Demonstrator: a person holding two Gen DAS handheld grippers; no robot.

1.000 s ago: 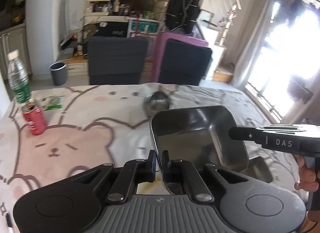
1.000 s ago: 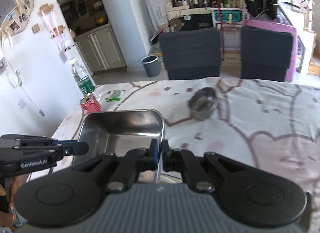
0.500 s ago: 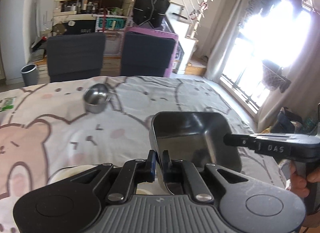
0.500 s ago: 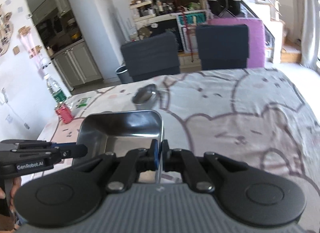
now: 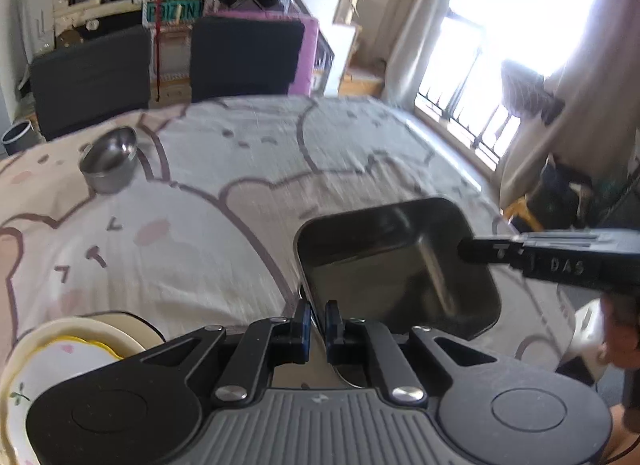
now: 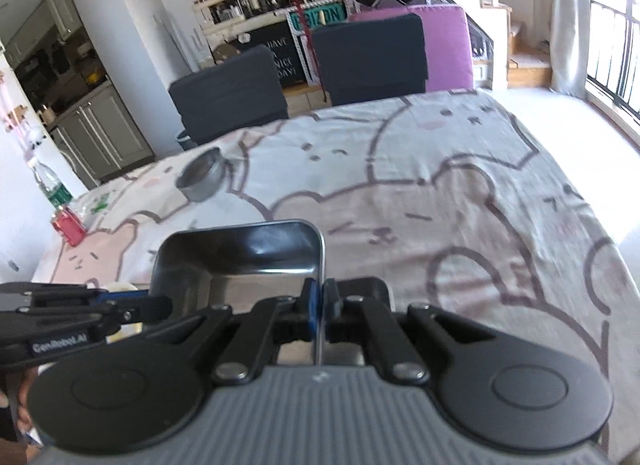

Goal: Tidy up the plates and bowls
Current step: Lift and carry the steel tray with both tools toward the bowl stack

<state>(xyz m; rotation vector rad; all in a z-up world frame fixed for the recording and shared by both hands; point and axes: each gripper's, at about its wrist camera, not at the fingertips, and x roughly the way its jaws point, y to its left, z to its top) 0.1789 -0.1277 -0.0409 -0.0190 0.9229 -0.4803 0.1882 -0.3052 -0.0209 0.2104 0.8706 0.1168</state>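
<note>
We hold a metal tray [image 5: 396, 265] between both grippers, lifted above the table [image 5: 240, 169] with its bear-print cloth. Our left gripper [image 5: 316, 321] has its jaws pinched shut on the tray's near left rim, and our right gripper [image 6: 320, 307] has its jaws pinched shut on the thin right rim, so the tray [image 6: 240, 261] hangs between the two

Only the left view shows the stack of cream plates [image 5: 68, 349] to the left of and below the jaws, partly covered by the gripper body and cut off by the picture's edge. It also shows the bright window [image 5: 520, 25] far to the right. Only the right view shows the red can [image 6: 69, 225] and the water bottle [image 6: 50, 185] far off to the left of the jaws, at the table's edge, with kitchen cabinets [image 6: 96, 141] behind them

Both views show the small steel bowl [image 5: 110, 165] standing on the cloth, well ahead of the jaws and to their left; in the right view this bowl [image 6: 202, 179] sits beyond the tray's far rim. Each view catches the other gripper from the side: the right one [image 5: 560, 261] reaching over the tray's right edge, the left one [image 6: 80, 313] at its left edge

The tray's underside and what lies beneath it are hidden by the gripper bodies. A pale thing below the right gripper's hand [image 5: 624, 337] is too blurred to name
</note>
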